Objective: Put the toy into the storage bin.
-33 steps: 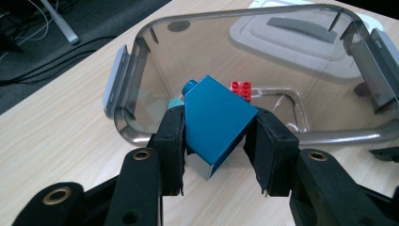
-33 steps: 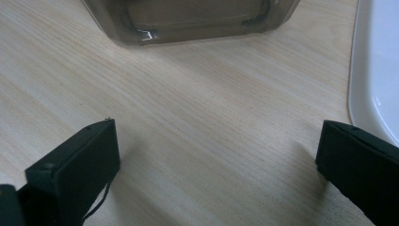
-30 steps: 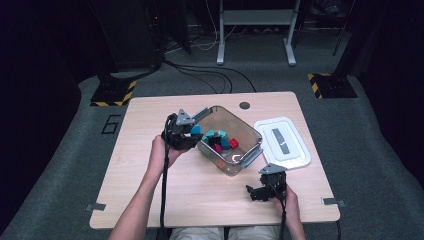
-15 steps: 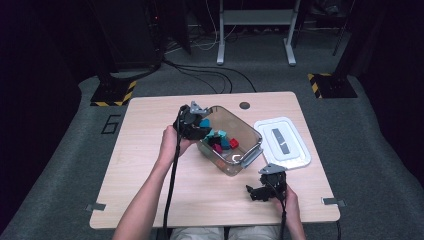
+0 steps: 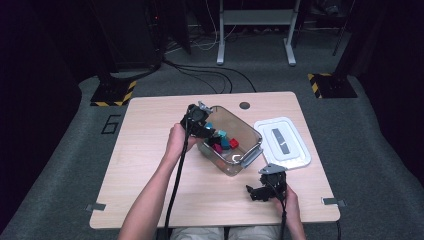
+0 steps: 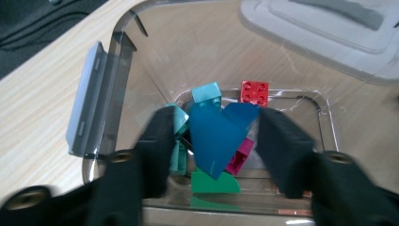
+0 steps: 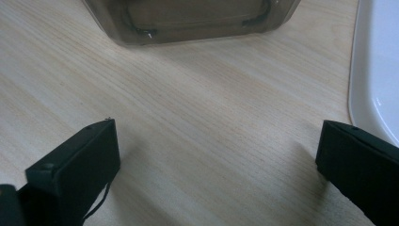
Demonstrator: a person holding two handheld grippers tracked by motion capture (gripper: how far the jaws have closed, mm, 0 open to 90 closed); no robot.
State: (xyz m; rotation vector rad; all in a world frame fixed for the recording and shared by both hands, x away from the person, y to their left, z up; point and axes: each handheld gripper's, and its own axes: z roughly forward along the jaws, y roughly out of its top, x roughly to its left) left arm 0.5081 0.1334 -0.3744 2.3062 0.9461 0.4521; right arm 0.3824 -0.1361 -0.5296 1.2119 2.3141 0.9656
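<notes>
Dark room, grey carpet, cables and black-yellow hazard-striped stand feet behind a light wooden table (image 5: 150, 150). High view: clear plastic bin (image 5: 249, 131) mid-table, its white lid (image 5: 282, 142) with a grey handle lying flat just right of it, apart. A "6" is marked on the floor left of the table; no other writing readable.

Left gripper (image 5: 209, 131) hangs over the bin's left end, tips down inside it. Left gripper view gives what the high view can't: a dark blue sloped block (image 6: 214, 136) sits between the jaws, gaps visible on both sides, so the pads are not pressing it; the jaws have just been opening. Below it a pile on the bin floor: teal brick (image 6: 207, 94), red studded brick (image 6: 254, 92), magenta brick (image 6: 240, 157), green piece (image 6: 214, 183). Grey latch (image 6: 87, 101) hangs off the bin's rim.

Right gripper (image 5: 257, 192) rests low on the table near the front edge, below the bin. Right gripper view: jaws wide apart, bare wood between, bin wall (image 7: 193, 19) ahead, lid edge (image 7: 374, 70) at right.
</notes>
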